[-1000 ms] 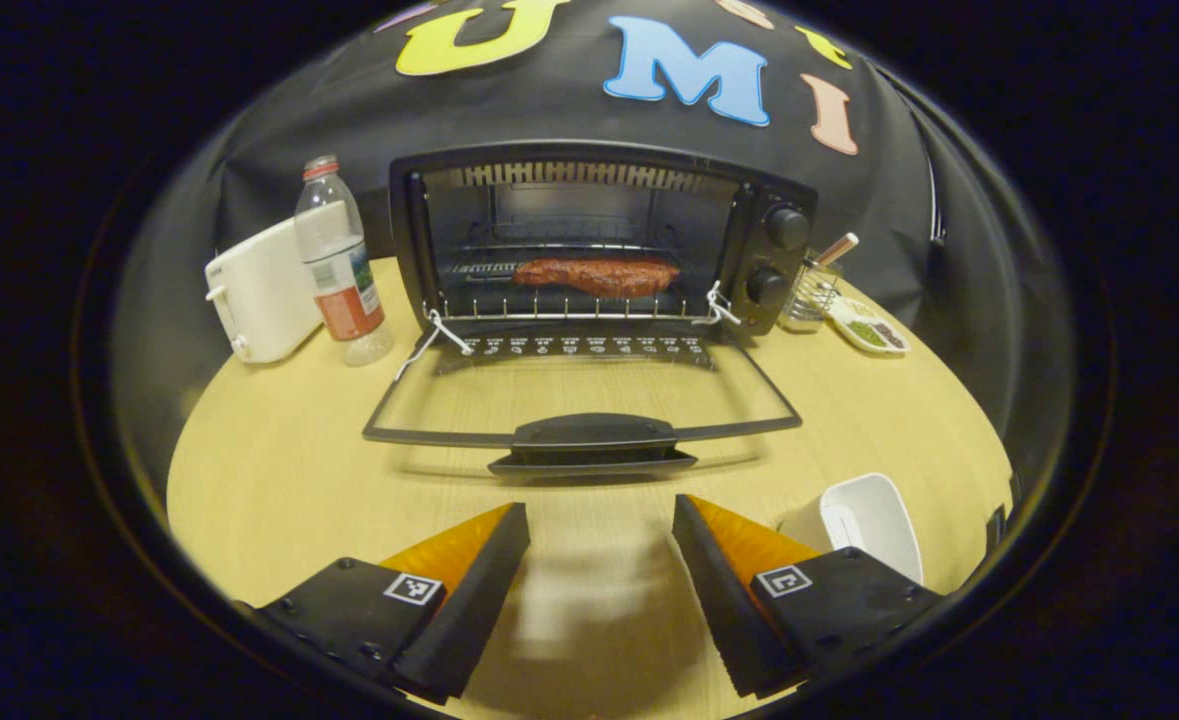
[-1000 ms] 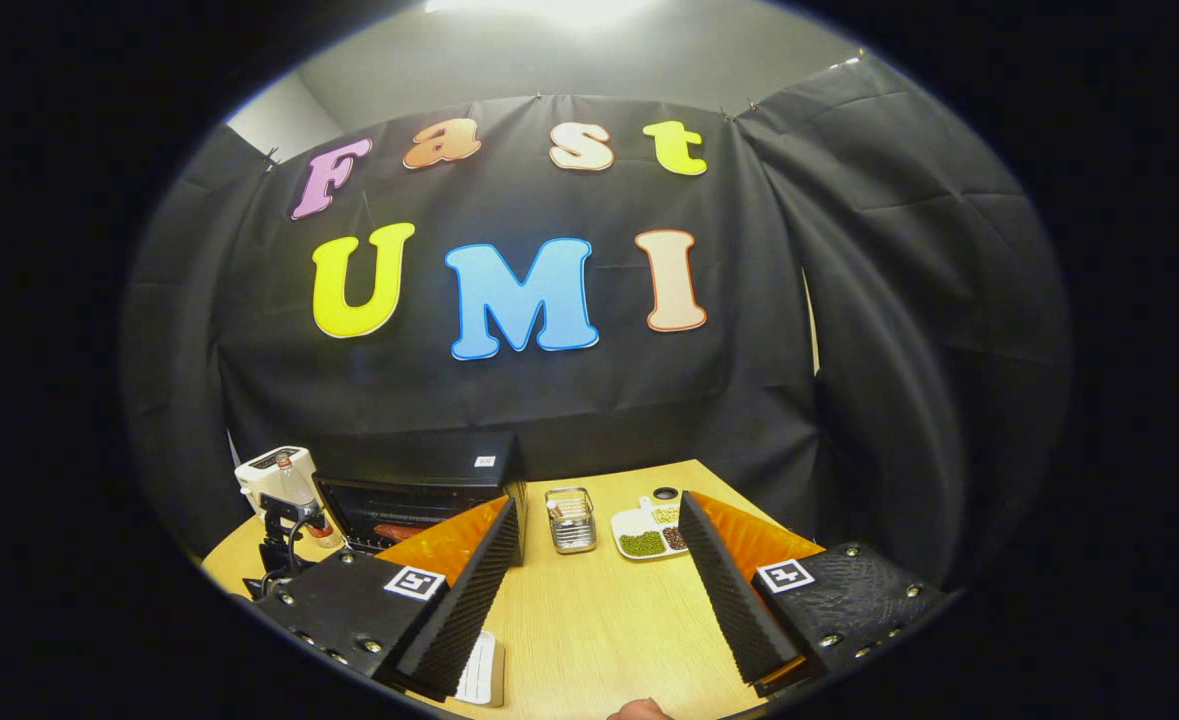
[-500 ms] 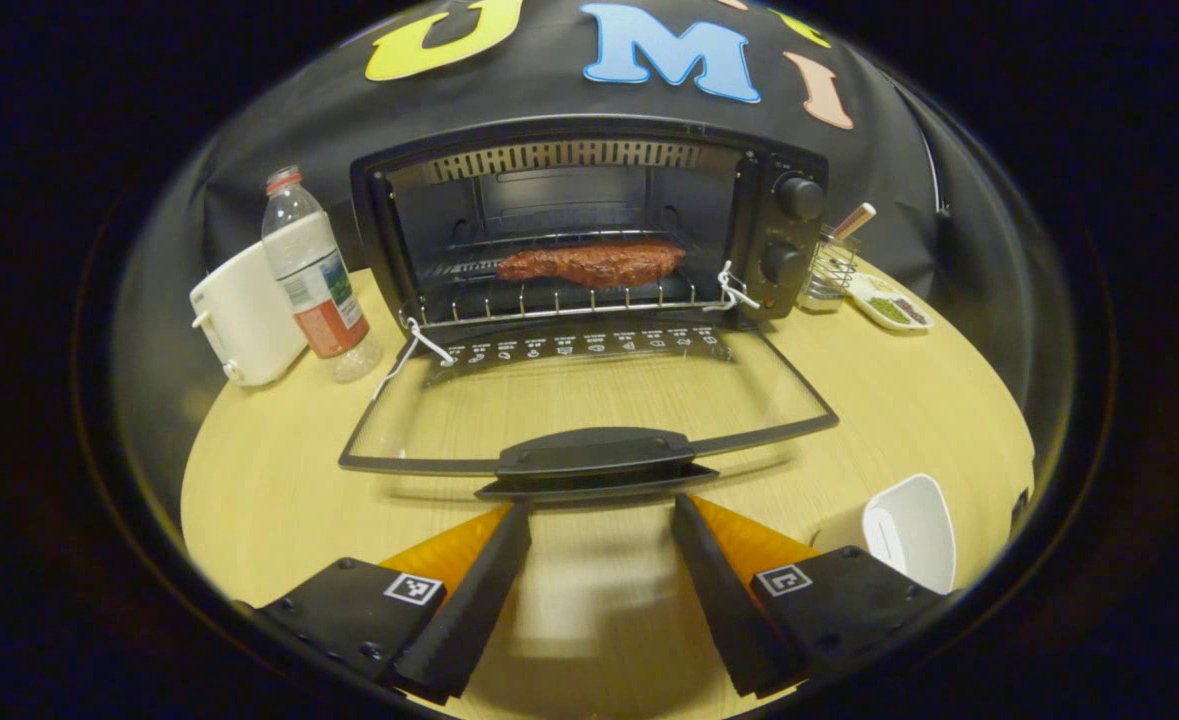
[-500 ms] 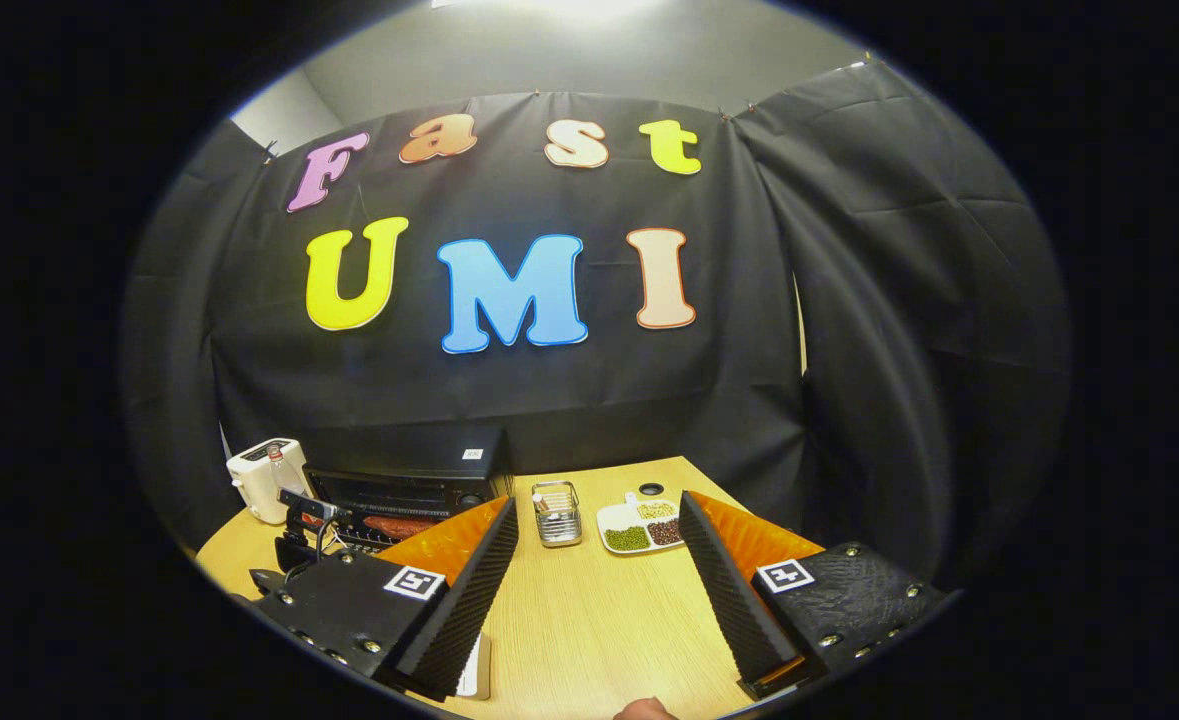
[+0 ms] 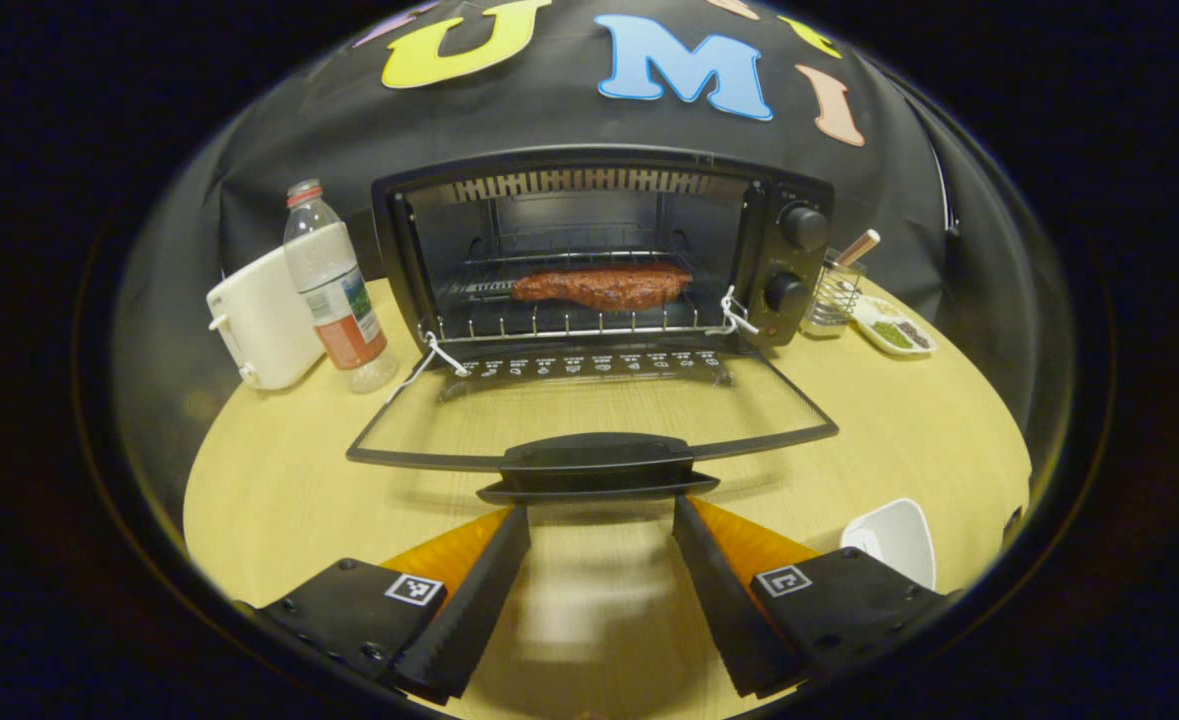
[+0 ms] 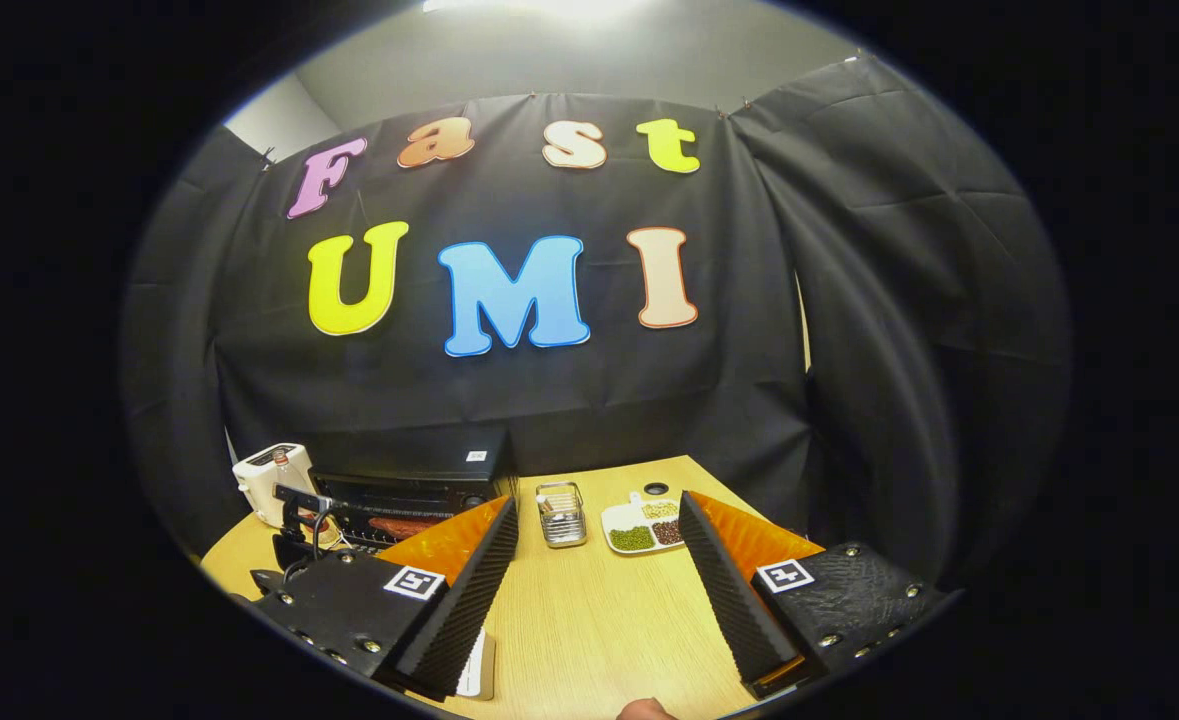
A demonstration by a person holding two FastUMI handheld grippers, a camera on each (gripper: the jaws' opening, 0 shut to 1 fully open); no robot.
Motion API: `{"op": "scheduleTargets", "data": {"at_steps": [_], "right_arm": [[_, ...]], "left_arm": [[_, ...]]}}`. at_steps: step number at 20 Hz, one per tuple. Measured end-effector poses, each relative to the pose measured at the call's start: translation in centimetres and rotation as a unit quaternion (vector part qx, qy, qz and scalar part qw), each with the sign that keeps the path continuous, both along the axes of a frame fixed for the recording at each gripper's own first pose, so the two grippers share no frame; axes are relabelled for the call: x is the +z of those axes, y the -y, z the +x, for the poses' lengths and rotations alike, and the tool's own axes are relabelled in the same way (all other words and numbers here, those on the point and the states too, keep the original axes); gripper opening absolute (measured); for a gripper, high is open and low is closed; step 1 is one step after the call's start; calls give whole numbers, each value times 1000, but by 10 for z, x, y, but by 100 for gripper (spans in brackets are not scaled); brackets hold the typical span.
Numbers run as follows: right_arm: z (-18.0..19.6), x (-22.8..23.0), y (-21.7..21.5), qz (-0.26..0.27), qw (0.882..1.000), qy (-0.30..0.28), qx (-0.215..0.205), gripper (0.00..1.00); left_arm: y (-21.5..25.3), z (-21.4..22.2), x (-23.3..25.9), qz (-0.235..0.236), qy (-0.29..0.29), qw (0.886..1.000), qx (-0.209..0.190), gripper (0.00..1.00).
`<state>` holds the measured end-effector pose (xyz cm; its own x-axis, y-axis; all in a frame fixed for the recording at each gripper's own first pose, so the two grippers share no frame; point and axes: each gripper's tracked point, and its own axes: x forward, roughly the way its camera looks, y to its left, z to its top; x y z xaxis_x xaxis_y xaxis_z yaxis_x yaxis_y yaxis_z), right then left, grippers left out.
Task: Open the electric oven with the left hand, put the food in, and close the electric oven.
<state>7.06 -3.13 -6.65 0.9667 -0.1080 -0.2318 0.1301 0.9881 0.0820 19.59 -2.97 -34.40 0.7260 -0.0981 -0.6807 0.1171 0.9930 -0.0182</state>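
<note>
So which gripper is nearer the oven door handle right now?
Left. The left gripper sits open just in front of the door handle, fingertips at its edge. The right gripper is open over bare table, off to the oven's right.

Black oven (image 5: 604, 250) door (image 5: 589, 410) down flat, reddish meat (image 5: 587, 285) on rack.

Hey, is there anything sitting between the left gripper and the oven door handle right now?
Nothing visible. The left gripper is open, with the door handle of the lowered oven door just ahead of its fingertips, and bare table between them.
</note>
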Motion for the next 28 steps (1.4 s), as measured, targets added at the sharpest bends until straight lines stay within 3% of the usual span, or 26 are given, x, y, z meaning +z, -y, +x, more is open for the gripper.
{"op": "scheduleTargets", "data": {"at_steps": [11, 14, 15, 16, 19, 28], "right_arm": [[-1, -15, -19, 10, 999, -12, 32, 98], [-2, -17, -18, 13, 999, -15, 29, 98], [-1, -18, -18, 14, 999, -15, 27, 98], [-1, -19, -18, 15, 999, -16, 26, 98], [-1, -21, -16, 12, 999, -20, 25, 98], [5, -23, -24, 3, 999, -25, 27, 98]], "left_arm": [[-3, 6, 41, -14, 53, 998, 7, 100], [-4, 10, 53, -11, 71, 997, 4, 98], [-3, 10, 57, -11, 77, 997, 4, 91], [-4, 11, 61, -10, 82, 997, 4, 98], [-3, 15, 71, -5, 95, 995, 0, 100], [-4, 35, 103, -12, 132, 991, -10, 98]]}}
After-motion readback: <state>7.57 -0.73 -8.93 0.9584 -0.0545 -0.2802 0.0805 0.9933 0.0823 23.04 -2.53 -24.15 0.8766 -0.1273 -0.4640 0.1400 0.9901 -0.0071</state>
